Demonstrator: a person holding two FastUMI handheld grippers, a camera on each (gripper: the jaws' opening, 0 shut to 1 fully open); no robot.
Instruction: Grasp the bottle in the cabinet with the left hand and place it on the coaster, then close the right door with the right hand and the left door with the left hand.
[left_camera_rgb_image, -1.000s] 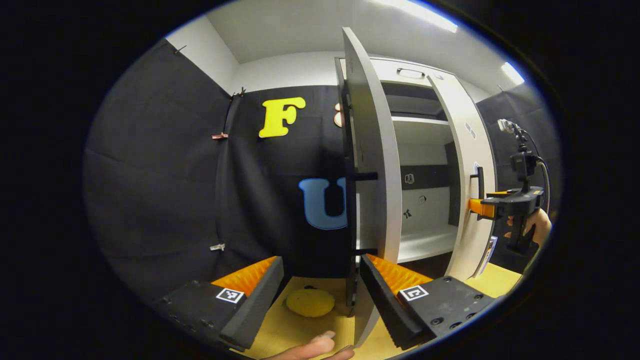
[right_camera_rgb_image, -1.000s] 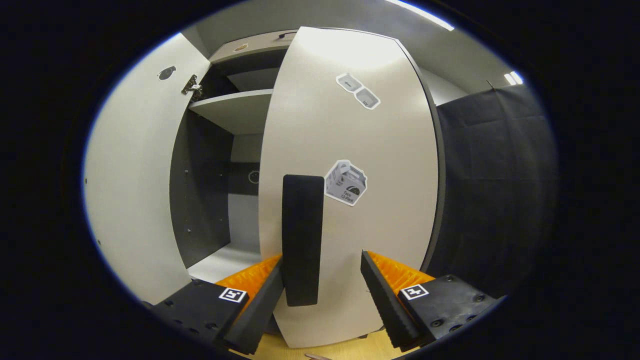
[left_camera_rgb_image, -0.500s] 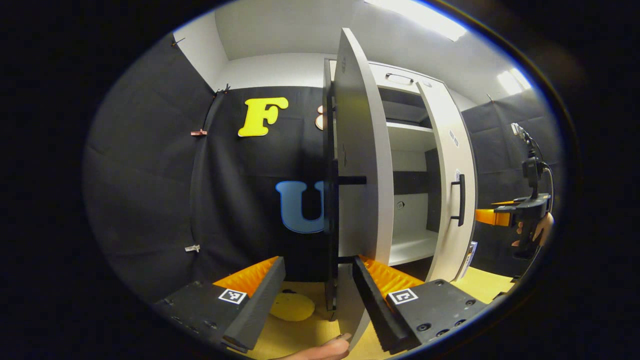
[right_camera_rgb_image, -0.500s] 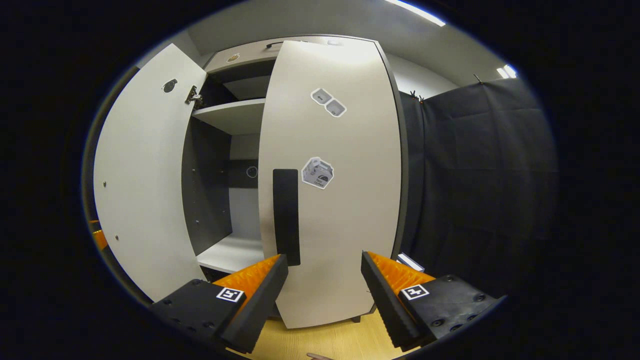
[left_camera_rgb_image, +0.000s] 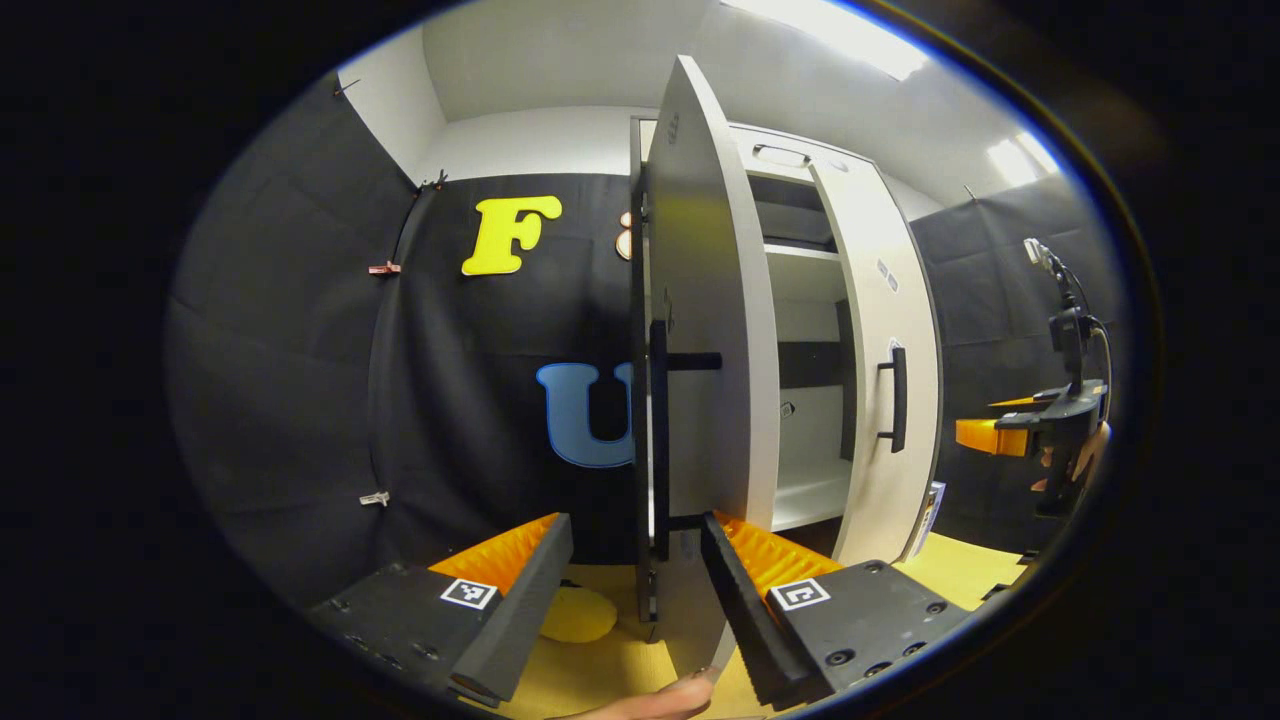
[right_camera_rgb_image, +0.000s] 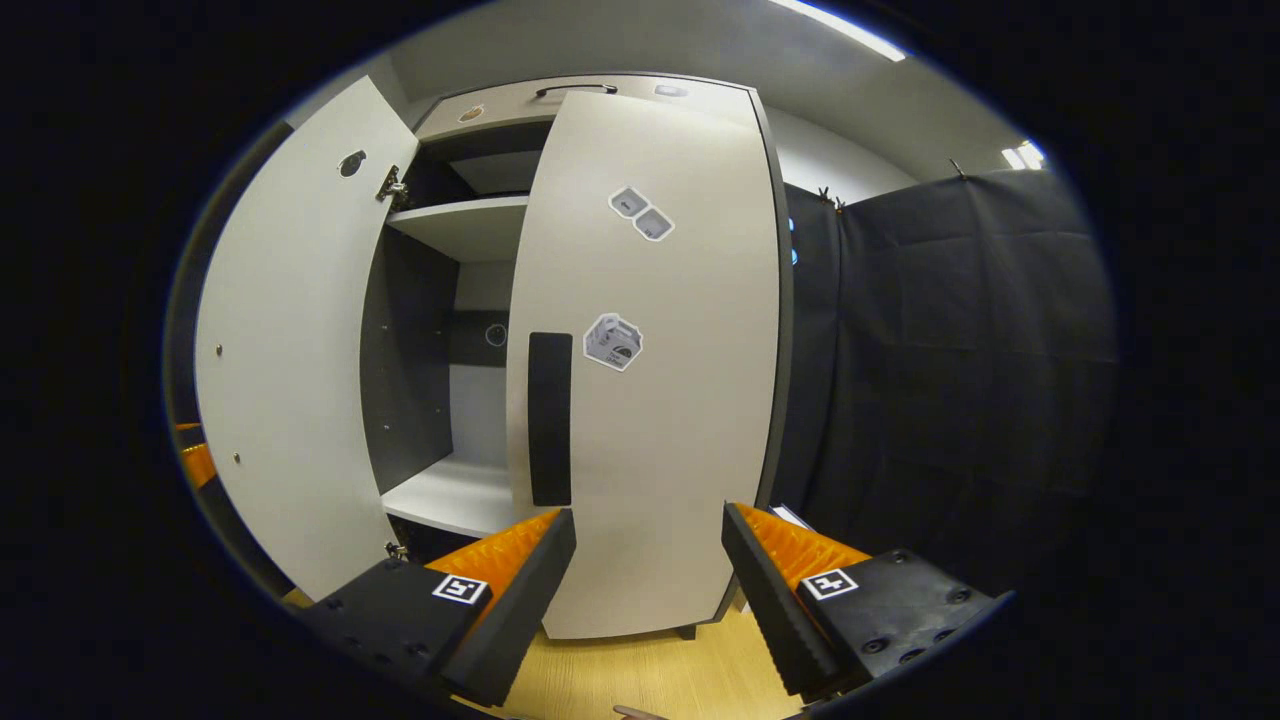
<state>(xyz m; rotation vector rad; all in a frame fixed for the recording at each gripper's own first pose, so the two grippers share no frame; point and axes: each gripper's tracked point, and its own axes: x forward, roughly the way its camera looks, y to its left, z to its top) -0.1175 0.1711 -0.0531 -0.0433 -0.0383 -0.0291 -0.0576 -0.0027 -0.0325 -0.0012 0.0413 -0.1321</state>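
In the left gripper view the cabinet's left door (left_camera_rgb_image: 705, 330) stands open, edge-on, with its black handle (left_camera_rgb_image: 657, 440) facing me. My left gripper (left_camera_rgb_image: 635, 525) is open, its fingers either side of that door's lower edge. A round yellow coaster (left_camera_rgb_image: 580, 614) lies on the wooden table (left_camera_rgb_image: 610, 665), partly behind my left finger. The right door (right_camera_rgb_image: 655, 400) with its black handle (right_camera_rgb_image: 549, 418) is swung almost fully to. My right gripper (right_camera_rgb_image: 647, 515) is open just in front of it, apart from it. It also shows far right as the right gripper (left_camera_rgb_image: 985, 437), held by a hand.
The lower cabinet shelf (left_camera_rgb_image: 812, 495) looks bare in the gap between the doors, as does the shelf (right_camera_rgb_image: 455, 497). The open left door (right_camera_rgb_image: 290, 350) stands at the left, with an orange sliver of the left gripper (right_camera_rgb_image: 195, 462) behind it. Stickers (right_camera_rgb_image: 612, 342) mark the right door.
The right door has swung from half open to almost closed, and my right gripper has drawn back from it. My left gripper has come up around the left door's edge.
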